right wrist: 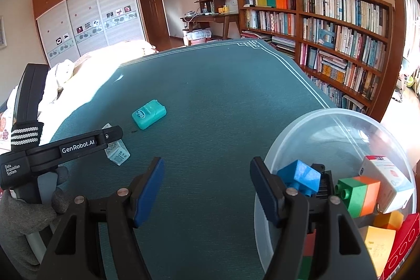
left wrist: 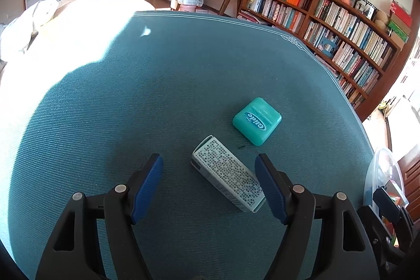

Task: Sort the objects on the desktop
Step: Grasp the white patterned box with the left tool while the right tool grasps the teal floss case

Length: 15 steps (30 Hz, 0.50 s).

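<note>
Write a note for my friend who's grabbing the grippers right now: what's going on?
Left gripper: open, empty, its fingers either side of the small printed box on the teal table cover.
Right gripper: open, empty, beside the clear bowl.
Done: the bowl holds a blue block, a green-orange block, a white carton and more.
Left: the printed box and the green floss case lie on the cover.

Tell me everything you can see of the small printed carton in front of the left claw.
The carton is a small oblong box, pale grey-green, seemingly cardboard, its top face covered in dense dark print. It looks closed. It lies flat on the teal cloth, set diagonally. The open left claw brackets it without its pads pressing on it. The green floss box lies just beyond, apart.
</note>
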Each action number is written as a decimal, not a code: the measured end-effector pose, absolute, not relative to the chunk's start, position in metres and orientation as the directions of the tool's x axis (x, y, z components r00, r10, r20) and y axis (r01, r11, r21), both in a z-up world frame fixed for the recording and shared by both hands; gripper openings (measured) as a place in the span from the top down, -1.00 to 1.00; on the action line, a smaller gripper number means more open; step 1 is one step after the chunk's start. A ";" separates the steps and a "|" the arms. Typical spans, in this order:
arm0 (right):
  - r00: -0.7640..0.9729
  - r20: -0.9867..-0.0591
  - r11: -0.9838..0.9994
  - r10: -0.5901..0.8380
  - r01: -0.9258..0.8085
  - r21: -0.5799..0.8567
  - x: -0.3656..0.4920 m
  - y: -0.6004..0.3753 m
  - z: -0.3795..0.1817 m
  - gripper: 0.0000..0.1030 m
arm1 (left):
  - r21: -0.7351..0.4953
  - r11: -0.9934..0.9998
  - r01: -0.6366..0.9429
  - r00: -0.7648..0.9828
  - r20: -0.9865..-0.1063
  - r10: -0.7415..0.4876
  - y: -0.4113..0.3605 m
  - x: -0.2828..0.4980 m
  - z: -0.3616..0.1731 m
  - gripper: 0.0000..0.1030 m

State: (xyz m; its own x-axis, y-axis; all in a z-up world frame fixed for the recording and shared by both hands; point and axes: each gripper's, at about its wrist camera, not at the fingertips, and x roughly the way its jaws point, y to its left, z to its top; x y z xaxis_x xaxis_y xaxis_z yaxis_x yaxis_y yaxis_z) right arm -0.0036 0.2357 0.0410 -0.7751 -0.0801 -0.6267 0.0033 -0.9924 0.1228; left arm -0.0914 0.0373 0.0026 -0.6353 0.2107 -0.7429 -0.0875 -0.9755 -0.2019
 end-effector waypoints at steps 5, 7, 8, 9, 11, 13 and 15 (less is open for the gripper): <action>-0.770 -0.632 -0.993 -0.082 0.007 0.120 -0.005 0.233 0.039 -0.39 | -0.180 -0.977 -0.112 -0.631 -0.747 0.210 0.050 -0.091 -0.003 -0.47; -0.769 -0.634 -0.993 -0.081 0.008 0.117 -0.004 0.232 0.038 -0.39 | -0.162 -0.980 -0.114 -0.637 -0.746 0.197 0.052 -0.090 -0.004 -0.46; -0.769 -0.634 -0.993 -0.080 0.009 0.115 -0.004 0.232 0.038 -0.39 | -0.160 -0.980 -0.116 -0.639 -0.744 0.197 0.052 -0.092 -0.003 -0.44; -0.770 -0.634 -0.993 -0.080 0.010 0.114 -0.003 0.231 0.039 -0.39 | -0.159 -0.980 -0.118 -0.641 -0.741 0.197 0.052 -0.091 -0.003 -0.36; -0.770 -0.633 -0.994 -0.079 0.013 0.109 -0.004 0.230 0.040 -0.39 | -0.163 -0.978 -0.129 -0.645 -0.735 0.208 0.051 -0.090 -0.002 -0.20; -0.770 -0.633 -0.994 -0.080 0.018 0.104 -0.004 0.229 0.040 -0.39 | -0.164 -0.976 -0.145 -0.645 -0.733 0.218 0.051 -0.089 0.000 0.04; -0.767 -0.636 -0.994 -0.087 0.026 0.104 -0.005 0.227 0.041 -0.39 | -0.138 -0.980 -0.146 -0.655 -0.729 0.200 0.051 -0.086 0.003 0.34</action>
